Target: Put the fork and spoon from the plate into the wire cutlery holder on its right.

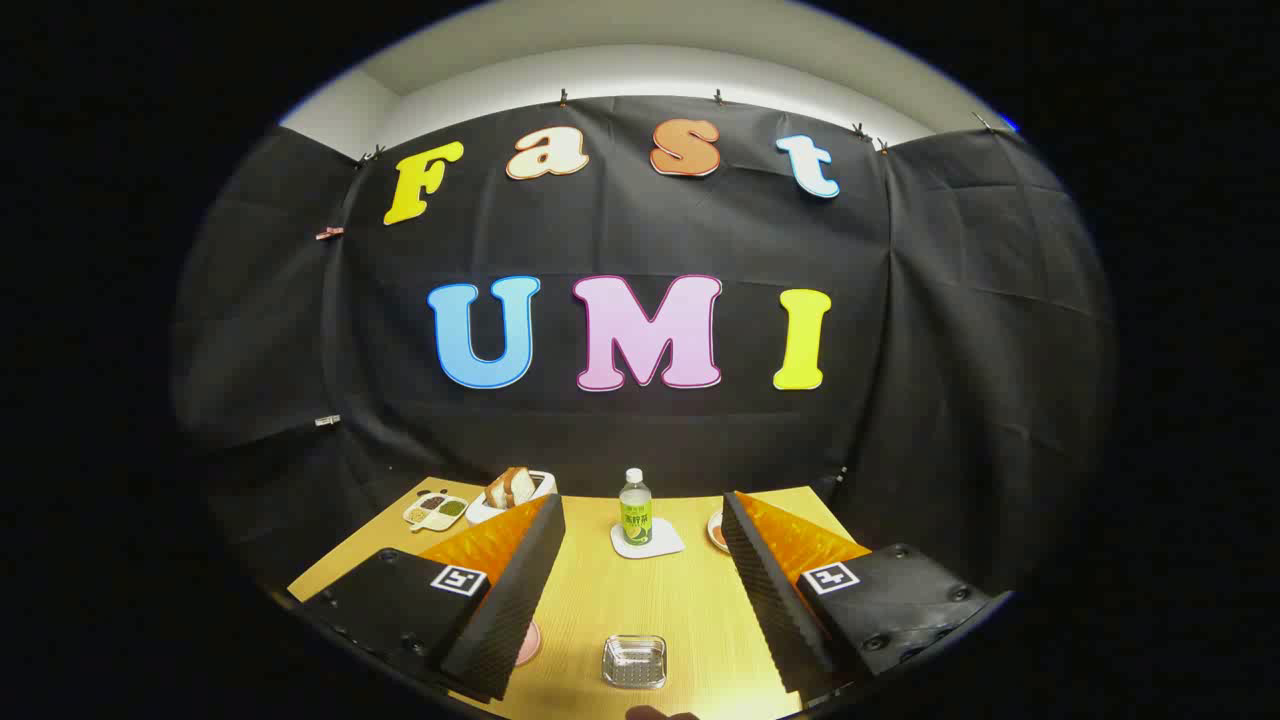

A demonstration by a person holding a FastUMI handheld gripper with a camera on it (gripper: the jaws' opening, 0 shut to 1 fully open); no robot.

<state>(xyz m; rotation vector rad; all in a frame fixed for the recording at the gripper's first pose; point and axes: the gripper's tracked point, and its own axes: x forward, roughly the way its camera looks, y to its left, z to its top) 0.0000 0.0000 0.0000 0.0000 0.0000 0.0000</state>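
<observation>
Cam on gripper [640, 520], facing fwd over table [640, 600]

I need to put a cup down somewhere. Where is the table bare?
Bare wood lies between the open gripper fingers, from the glass dish up to the bottle on its coaster. The far left is crowded: bread basket beside the divided tray.

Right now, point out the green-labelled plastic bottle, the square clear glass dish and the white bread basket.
green-labelled plastic bottle [635, 510]: gripper view, on its label.
square clear glass dish [634, 661]: gripper view, its centre, between the open fingers.
white bread basket [480, 514]: gripper view, its front rim.
</observation>
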